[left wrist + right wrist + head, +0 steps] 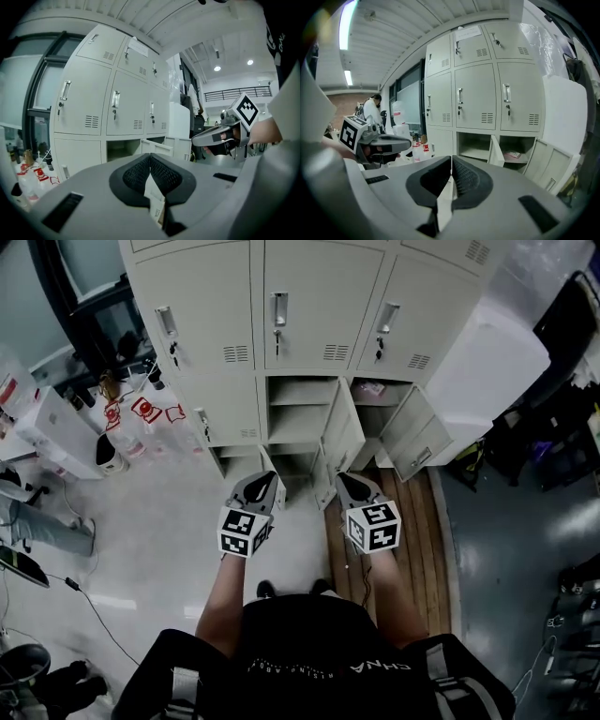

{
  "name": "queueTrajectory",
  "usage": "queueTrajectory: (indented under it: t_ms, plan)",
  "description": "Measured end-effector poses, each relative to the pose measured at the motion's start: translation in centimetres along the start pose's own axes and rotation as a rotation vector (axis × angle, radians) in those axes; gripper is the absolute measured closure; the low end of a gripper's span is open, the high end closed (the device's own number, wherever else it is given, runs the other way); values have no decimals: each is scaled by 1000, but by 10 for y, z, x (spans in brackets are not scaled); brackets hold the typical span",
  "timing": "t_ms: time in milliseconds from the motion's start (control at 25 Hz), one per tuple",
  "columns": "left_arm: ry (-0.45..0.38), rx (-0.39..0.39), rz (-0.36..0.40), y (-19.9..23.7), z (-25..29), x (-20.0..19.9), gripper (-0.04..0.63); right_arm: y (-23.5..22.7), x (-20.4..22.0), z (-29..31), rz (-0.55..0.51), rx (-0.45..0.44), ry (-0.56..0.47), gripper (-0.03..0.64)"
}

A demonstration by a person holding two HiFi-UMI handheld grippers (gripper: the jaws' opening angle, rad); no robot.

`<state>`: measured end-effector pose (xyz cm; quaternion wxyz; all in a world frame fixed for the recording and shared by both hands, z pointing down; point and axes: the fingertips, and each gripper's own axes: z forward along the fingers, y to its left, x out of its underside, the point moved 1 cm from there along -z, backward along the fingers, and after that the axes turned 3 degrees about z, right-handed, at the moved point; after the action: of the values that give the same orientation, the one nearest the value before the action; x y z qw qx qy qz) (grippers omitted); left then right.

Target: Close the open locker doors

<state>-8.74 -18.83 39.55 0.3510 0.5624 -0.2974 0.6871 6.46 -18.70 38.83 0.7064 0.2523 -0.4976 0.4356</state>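
Locker doors point(345, 432): in the head view two hang open in the lower part of the locker bank point(281, 296); the upper row is shut. Middle door point(343, 435) is upright, hinged on its right and swung straight out, free edge pointing toward the person. Right door point(415, 439) is also upright but swung wider, pointing out and to the right over the wooden floor strip point(403, 549). The bottom row looks open too, but I can't separate those panels. Left gripper point(262, 482) and right gripper point(352, 482) are side by side, near the doors but not touching, both aimed at the lockers.

Left gripper view: left gripper point(150, 157) has its jaws pressed together with nothing between them. The lockers are ahead, with one open door panel point(159, 146) just past the jaws, long axis vertical. The right gripper point(218, 137) is off to the right.

Right gripper view: right gripper point(451, 161) has its jaws closed and empty. The middle door point(497, 151) is nearly edge-on, pointing at the camera. The right door point(551, 159) is swung out right with its face showing. A pink-white item point(513, 154) lies in the right compartment. The left gripper point(386, 140) is at left.
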Motion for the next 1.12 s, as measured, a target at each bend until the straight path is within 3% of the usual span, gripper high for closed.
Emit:
queueTrajectory:
  t_ms: [280,1120]
  plan:
    - [11,-15,5,-21,19,-6,575,-30,-5,-1,-8,-30,-3,584]
    - [49,-9,21,-33,32,-2,575,-49,12,-2,59,-18,-9,584]
